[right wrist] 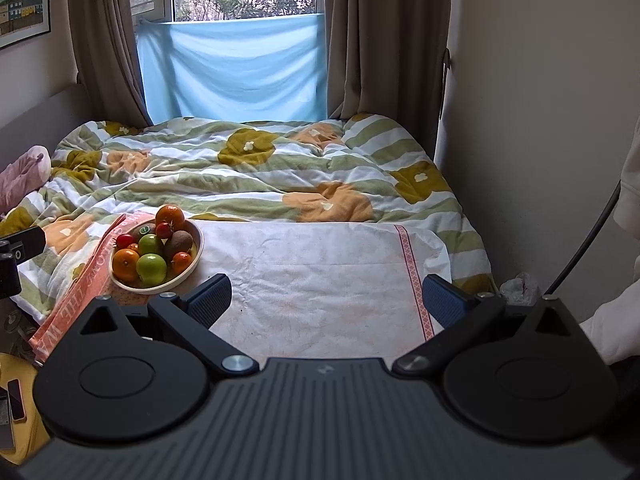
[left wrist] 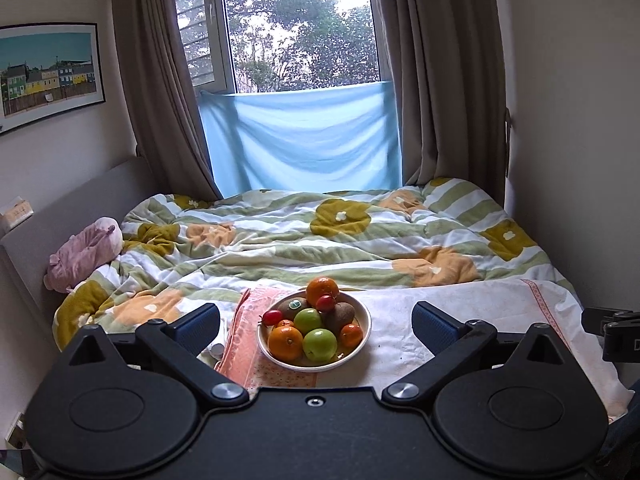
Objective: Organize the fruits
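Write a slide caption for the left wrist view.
Open left tongs face a bowl piled with fruit on a cloth-covered bed.

Soft daylight from the window (left wrist: 296, 28); sharp, fisheye-bent edges.

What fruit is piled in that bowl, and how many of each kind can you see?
In the bowl:
Oranges: 4, counting one mostly hidden
Green apples: 2
Kiwis: 2
Small red fruits: 2
Total: 10 visible; more may lie underneath.
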Motion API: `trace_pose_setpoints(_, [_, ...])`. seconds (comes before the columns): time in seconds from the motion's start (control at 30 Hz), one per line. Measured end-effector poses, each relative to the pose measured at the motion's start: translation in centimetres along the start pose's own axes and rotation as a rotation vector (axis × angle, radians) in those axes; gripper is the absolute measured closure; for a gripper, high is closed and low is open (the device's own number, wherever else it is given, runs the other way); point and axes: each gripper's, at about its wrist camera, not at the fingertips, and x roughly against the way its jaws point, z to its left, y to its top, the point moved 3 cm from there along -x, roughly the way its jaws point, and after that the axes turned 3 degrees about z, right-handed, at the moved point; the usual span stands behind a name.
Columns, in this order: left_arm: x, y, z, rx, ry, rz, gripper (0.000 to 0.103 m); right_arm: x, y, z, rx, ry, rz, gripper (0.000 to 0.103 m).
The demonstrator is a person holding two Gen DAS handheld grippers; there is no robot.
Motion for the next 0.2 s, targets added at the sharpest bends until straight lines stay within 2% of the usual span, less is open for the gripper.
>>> trace_pose_setpoints(0.2, [-0.74, 0.14, 1.14, 0.037, -0.041, 0.002, 0.0, -0.56, -0.24, 0.91, 0.017, -0.003, 0.002, 0.0])
